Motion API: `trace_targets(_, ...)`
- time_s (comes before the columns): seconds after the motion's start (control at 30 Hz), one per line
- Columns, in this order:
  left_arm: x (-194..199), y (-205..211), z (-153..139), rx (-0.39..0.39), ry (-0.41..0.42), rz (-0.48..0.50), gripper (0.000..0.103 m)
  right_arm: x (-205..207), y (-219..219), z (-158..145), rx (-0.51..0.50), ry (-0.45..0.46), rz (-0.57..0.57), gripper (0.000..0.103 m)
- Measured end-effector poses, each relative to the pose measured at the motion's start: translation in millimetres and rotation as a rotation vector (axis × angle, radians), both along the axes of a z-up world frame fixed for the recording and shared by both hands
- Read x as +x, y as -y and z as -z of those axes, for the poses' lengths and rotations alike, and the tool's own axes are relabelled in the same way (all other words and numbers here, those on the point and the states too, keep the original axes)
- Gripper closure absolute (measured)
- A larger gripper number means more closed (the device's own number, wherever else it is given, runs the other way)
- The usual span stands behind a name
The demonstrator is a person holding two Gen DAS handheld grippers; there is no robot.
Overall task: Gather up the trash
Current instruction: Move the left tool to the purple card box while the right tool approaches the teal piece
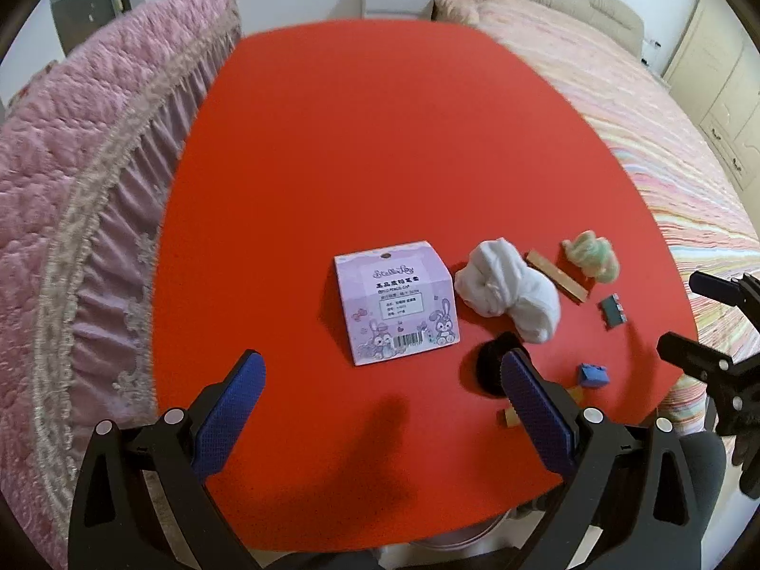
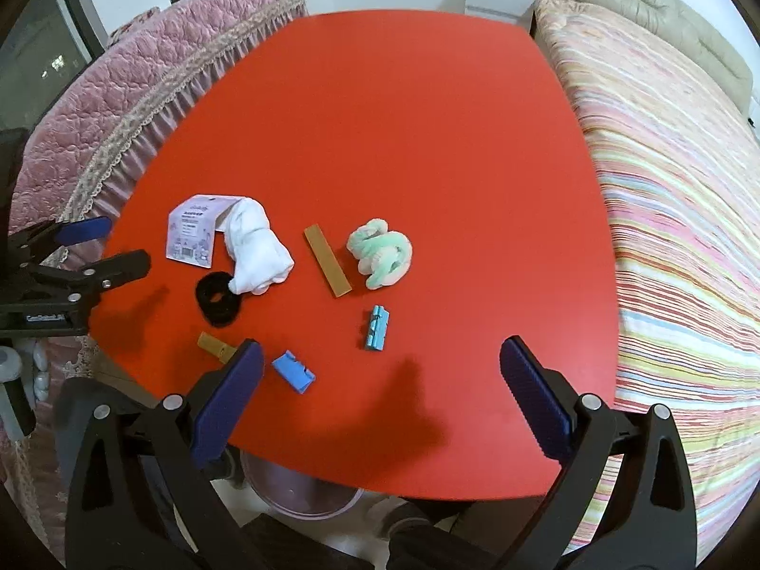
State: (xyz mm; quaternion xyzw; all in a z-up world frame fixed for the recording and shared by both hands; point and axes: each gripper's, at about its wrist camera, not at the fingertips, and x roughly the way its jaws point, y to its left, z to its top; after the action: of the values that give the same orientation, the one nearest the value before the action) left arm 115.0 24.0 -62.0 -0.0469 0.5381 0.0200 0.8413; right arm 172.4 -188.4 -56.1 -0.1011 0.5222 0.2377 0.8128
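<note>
While both your left gripper (image 1: 382,396) and right gripper (image 2: 382,380) hang spread and empty, a hasty grab could knock the blue blocks (image 2: 294,372) off the table (image 2: 403,118).

Even, bright overhead light; soft shadows fall on the red counter (image 1: 361,142). Fisheye bends edges, corners dark, slight blur.

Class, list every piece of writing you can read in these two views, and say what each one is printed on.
"PENCIL CAP", partly legible, on the purple card.
Cursive brand name at the card's top: too stylised and blurred to be sure of.
Bold Chinese line beneath it, and the boxed small print: too blurred to read.
Barcode digits on the card: too small.
White label on the left tool, seen in the right view: too blurred to read.
Nothing else carries text.
</note>
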Motion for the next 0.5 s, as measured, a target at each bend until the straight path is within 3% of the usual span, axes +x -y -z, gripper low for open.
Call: trace_targets(0.5, 28.4, 0.6, 36.9, -0.008, -0.048, -0.053, 0.008, 17.4, -7.5, 26.4, -0.022, -0.037, 0.0, 0.009)
